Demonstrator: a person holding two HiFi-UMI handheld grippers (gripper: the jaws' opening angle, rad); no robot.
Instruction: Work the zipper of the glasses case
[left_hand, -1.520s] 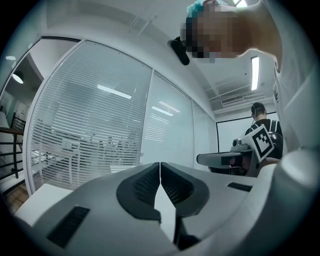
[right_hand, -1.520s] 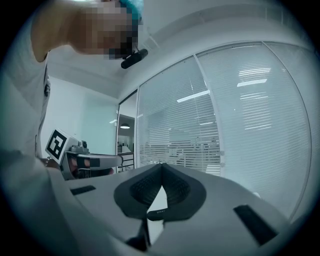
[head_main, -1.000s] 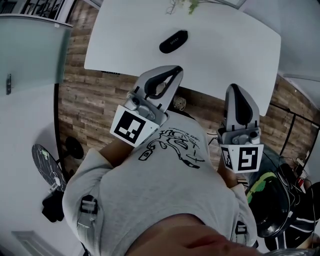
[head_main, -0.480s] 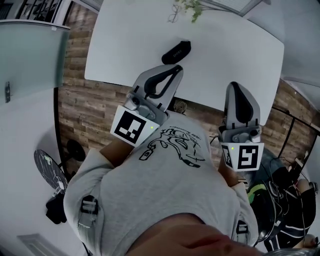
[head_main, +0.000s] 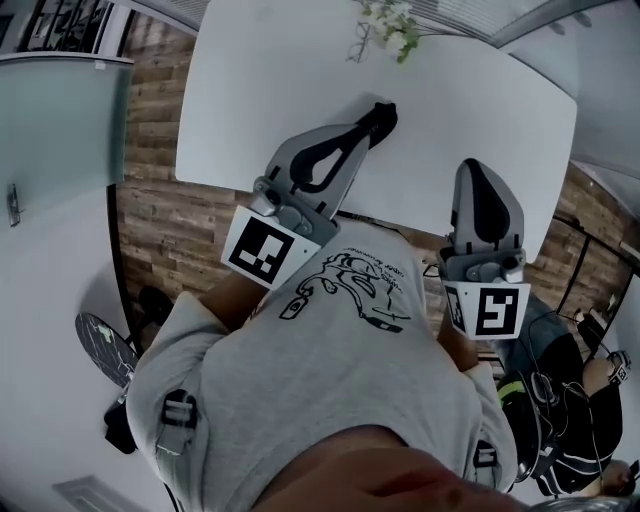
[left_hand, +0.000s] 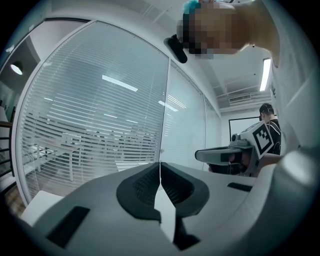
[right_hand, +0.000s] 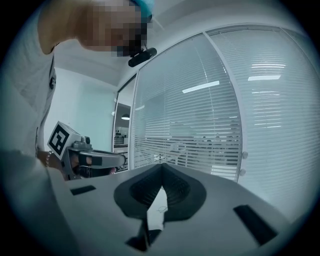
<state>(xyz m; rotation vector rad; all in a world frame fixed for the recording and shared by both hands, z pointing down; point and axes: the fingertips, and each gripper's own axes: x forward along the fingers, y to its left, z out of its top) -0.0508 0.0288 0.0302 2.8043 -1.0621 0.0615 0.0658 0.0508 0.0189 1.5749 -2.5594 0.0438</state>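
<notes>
The black glasses case (head_main: 384, 113) lies on the white table (head_main: 280, 90), near its middle. In the head view the tip of my left gripper (head_main: 358, 133) overlaps the case's near end, held above it at chest height. My right gripper (head_main: 478, 170) is raised to the right, over the table's near edge. Both are shut with nothing between the jaws. In the left gripper view my left gripper (left_hand: 160, 166) points at window blinds, and in the right gripper view my right gripper (right_hand: 162, 169) does too. Neither gripper view shows the case.
A small plant sprig (head_main: 388, 28) sits at the table's far edge. Wood-plank floor (head_main: 160, 210) runs below the table. A glass partition (head_main: 60, 130) stands at the left, a chair base (head_main: 100, 350) at lower left. A dark bag and cables (head_main: 560, 420) lie at lower right.
The head view has tilted, so the table and case sit lower in frame. The left gripper's tip now overlaps the case. Both grippers stay raised and shut.
</notes>
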